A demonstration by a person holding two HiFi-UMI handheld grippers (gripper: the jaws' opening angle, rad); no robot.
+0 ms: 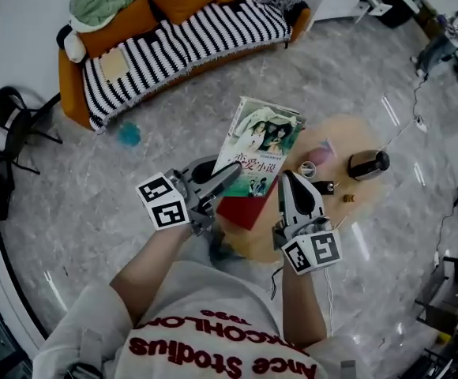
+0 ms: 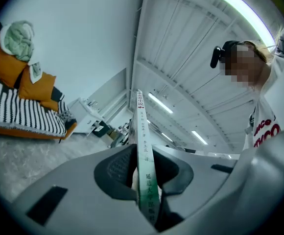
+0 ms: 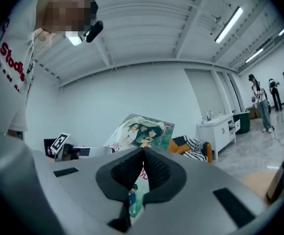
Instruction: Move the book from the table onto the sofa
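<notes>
Head view | book [image 1: 259, 144] | pale-green photo cover | thin, tilted

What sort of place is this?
Probably a mock living room inside a lab or industrial hall: orange sofa with striped black-and-white throw, small round wooden table, bare white beamed ceiling with strip lights.

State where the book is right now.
In the head view the book is mid-frame, gripped by both the left gripper and the right gripper, over the round table.
</notes>
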